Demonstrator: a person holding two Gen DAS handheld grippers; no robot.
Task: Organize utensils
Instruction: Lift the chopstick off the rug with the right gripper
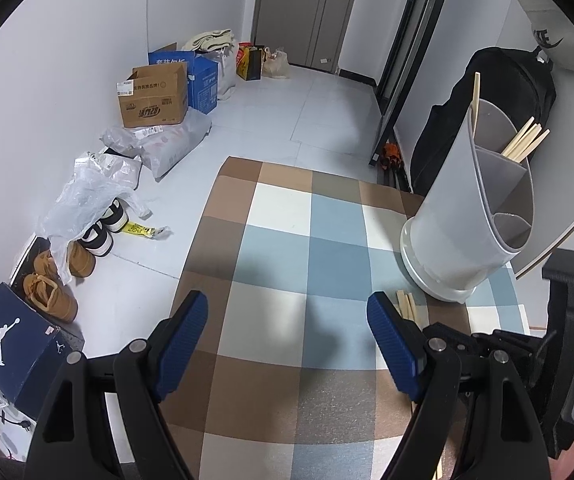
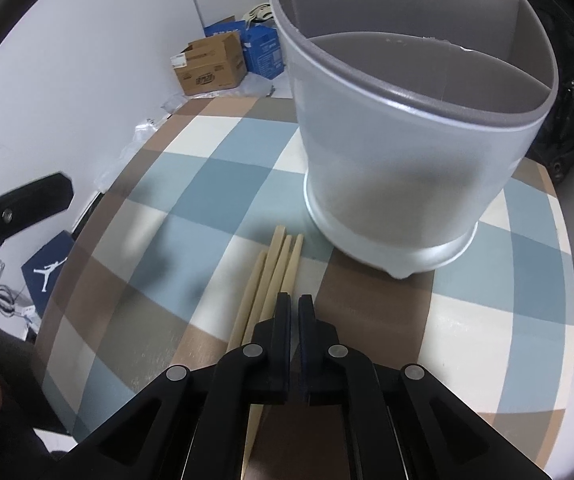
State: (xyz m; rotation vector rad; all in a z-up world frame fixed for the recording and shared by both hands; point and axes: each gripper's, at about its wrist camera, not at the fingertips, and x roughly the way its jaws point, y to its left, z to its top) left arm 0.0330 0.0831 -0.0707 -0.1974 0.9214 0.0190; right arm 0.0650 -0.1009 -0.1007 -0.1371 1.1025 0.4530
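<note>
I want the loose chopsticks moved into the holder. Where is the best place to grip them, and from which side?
Judging by their pose, grip the chopsticks mid-shaft from above, jaws across their width. They lie flat and side by side on the checked cloth, tips towards the holder.

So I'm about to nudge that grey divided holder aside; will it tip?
The grey holder is tall on a narrower base, so a high push could tip it. It looks like light plastic, likely sliding easily. The chopsticks in it would shift.
</note>
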